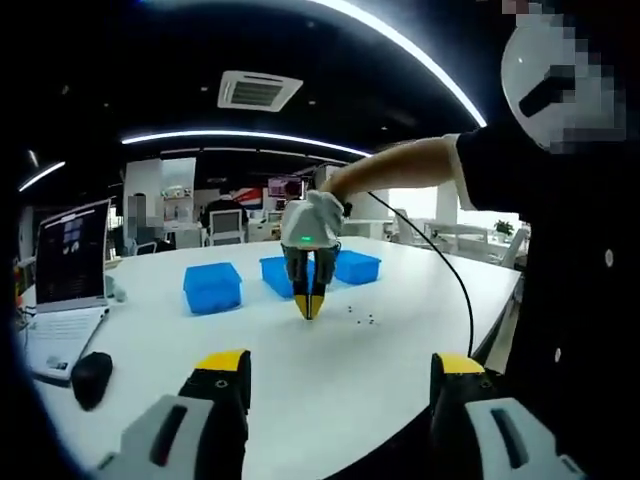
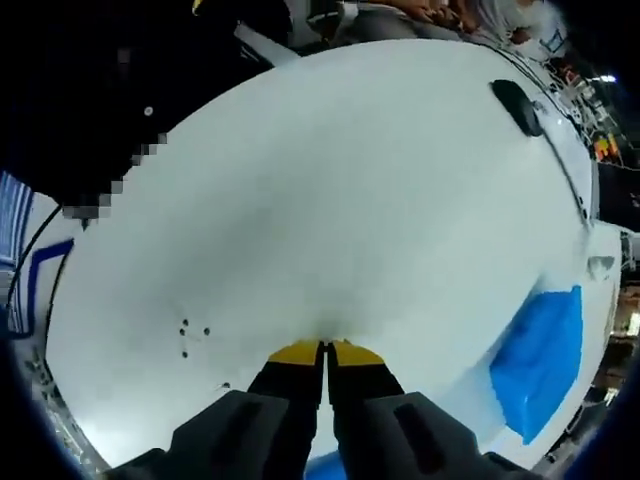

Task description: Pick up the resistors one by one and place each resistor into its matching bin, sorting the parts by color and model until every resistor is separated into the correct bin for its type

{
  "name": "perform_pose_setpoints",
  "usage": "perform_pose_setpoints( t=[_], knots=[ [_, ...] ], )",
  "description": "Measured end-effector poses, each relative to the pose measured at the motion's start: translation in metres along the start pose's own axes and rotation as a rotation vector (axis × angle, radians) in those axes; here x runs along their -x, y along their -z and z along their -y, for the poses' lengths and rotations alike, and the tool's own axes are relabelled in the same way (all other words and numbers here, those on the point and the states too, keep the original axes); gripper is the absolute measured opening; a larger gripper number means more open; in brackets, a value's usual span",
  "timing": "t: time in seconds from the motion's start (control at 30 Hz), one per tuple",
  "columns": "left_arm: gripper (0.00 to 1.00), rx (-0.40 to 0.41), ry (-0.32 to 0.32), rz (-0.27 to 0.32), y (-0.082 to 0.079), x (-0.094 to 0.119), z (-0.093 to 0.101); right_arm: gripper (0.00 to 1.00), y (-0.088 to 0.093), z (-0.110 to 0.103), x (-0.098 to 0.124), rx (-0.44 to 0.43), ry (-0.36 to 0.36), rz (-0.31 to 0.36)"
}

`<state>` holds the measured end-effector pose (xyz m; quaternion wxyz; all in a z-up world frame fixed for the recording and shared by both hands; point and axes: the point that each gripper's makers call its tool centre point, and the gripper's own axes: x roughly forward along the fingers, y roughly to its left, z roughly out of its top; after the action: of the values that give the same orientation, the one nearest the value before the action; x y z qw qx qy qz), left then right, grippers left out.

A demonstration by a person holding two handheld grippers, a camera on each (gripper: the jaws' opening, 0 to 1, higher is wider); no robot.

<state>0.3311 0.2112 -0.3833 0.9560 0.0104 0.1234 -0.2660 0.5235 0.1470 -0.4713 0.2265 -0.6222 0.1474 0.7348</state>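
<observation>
Right hand-held gripper (image 2: 327, 345) pressed tip-down onto the white table (image 2: 330, 190), jaws drawn together with yellow tips nearly meeting; impossible to tell whether a resistor sits between them, too small to make out. Seen from the left gripper view as well (image 1: 309, 312), standing just in front of three blue bins (image 1: 212, 287). Left hand-held gripper (image 1: 340, 372) held back near the table edge, jaws wide, holding nothing. Loose resistors (image 2: 190, 332) lying as dark specks just beside the right tips (image 1: 362, 316).

Risks, judged from here: a part this tiny slipping or flicking away on lift; tips scraping bare table and closing on nothing; colour and model unreadable at this scale, so a wrong bin; trailing cable (image 1: 452, 272) sweeping the specks off the table.
</observation>
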Motion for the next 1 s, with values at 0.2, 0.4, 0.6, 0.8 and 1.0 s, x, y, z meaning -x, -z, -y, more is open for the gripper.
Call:
perform_pose_setpoints(
  t=[0.2,0.4,0.6,0.8,1.0],
  knots=[
    [0.74,-0.003,0.015,0.007,-0.004,-0.007,0.002,0.05,-0.017,0.003,0.059,-0.201,0.211,0.227],
    [0.74,-0.012,0.035,0.026,-0.013,-0.016,0.002,0.05,-0.014,-0.026,0.127,-0.489,0.425,0.56],
    [0.74,-0.034,0.066,0.046,-0.025,-0.028,0.002,0.05,0.008,-0.088,0.163,-0.724,0.679,0.759],
    [0.74,-0.041,0.074,0.063,-0.033,-0.037,0.0,0.05,0.033,-0.157,0.192,-0.978,1.068,0.866],
    [0.74,-0.047,0.074,0.066,-0.039,-0.042,0.003,0.05,0.031,-0.223,0.194,-1.155,1.405,0.952]
  ],
)
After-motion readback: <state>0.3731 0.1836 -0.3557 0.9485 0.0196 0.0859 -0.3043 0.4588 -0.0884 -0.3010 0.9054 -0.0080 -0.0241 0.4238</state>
